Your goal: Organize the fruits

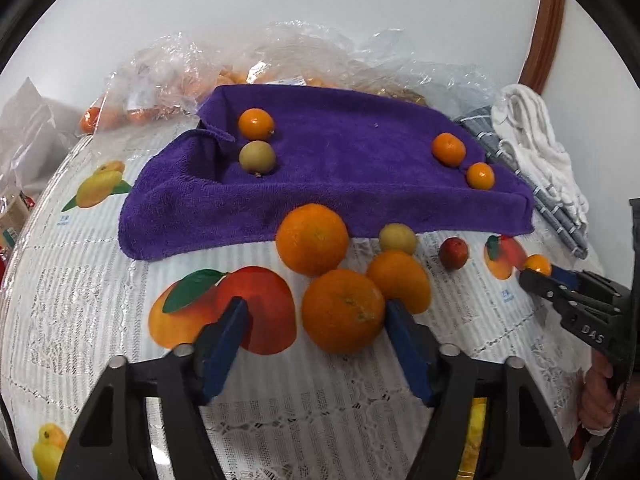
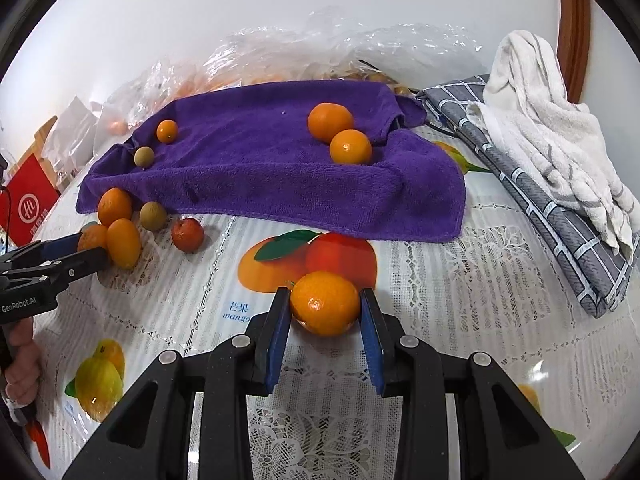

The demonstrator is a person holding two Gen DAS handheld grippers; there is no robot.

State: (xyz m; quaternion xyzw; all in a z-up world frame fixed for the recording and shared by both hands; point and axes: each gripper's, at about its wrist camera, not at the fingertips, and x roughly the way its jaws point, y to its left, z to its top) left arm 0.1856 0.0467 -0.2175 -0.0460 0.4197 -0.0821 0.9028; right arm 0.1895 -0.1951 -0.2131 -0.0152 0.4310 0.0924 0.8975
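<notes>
Left wrist view: our left gripper (image 1: 316, 316) has its fingers partly apart and nothing gripped; the nearest orange (image 1: 342, 310) sits between the tips, lower centre, right finger beside it, left one clear. Four fruits already on the purple towel (image 1: 340, 184), mid frame. A loose cluster remains on the table (image 1: 100, 288).

Right wrist view: our right gripper (image 2: 325, 304) has its fingers clamped on a small orange (image 2: 325, 303), lower centre. Only here do we see that grip clearly. Roughly half left, we judge.
</notes>
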